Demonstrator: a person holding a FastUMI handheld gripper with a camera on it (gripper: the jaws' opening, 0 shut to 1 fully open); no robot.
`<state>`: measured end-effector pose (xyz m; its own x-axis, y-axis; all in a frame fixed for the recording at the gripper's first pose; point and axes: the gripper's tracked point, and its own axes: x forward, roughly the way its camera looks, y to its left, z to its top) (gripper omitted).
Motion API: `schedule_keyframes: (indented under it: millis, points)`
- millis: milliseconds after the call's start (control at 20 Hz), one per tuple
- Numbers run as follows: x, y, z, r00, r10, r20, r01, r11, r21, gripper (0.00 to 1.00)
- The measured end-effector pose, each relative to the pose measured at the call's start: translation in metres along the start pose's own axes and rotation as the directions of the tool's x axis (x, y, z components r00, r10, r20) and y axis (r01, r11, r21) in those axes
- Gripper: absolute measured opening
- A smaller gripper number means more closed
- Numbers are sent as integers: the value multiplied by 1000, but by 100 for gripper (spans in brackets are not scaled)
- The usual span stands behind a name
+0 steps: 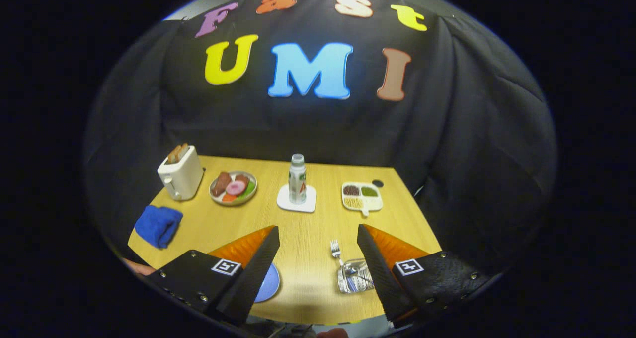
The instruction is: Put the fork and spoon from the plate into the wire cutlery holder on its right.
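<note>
The gripper [318, 258] hangs above the near part of the table [308, 228], its fingers spread wide with nothing between them but bare wood. Just inside the right finger stands the wire holder [354, 277], with a fork [336, 250] rising out of it, tines up; whether the spoon is in there too is hard to tell. The blue plate [268, 283] lies partly hidden under the left finger, near the table's near edge.

Beyond the fingers a wide strip of open tabletop runs across. Farther back, in a row from left to right: a white toaster [180, 173], a dish of food [233, 187], a bottle [297, 179] on a white coaster [296, 199], and a divided tray [361, 196]. A blue cloth [158, 224] sits at the left edge. Black cloth walls close the table in.
</note>
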<state>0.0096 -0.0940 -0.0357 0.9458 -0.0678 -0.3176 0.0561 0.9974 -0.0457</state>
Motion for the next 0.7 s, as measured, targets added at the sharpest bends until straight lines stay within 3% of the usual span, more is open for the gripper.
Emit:
schedule_keyframes:
  millis: [250,550,700]
  points:
    - [-26,-6,44,962,-74,263,67,997,38,95]
    - [-35,12,56,907,-53,417,72,997,-31,94]
    - [-37,12,53,897,-37,441,80,994,-80,95]
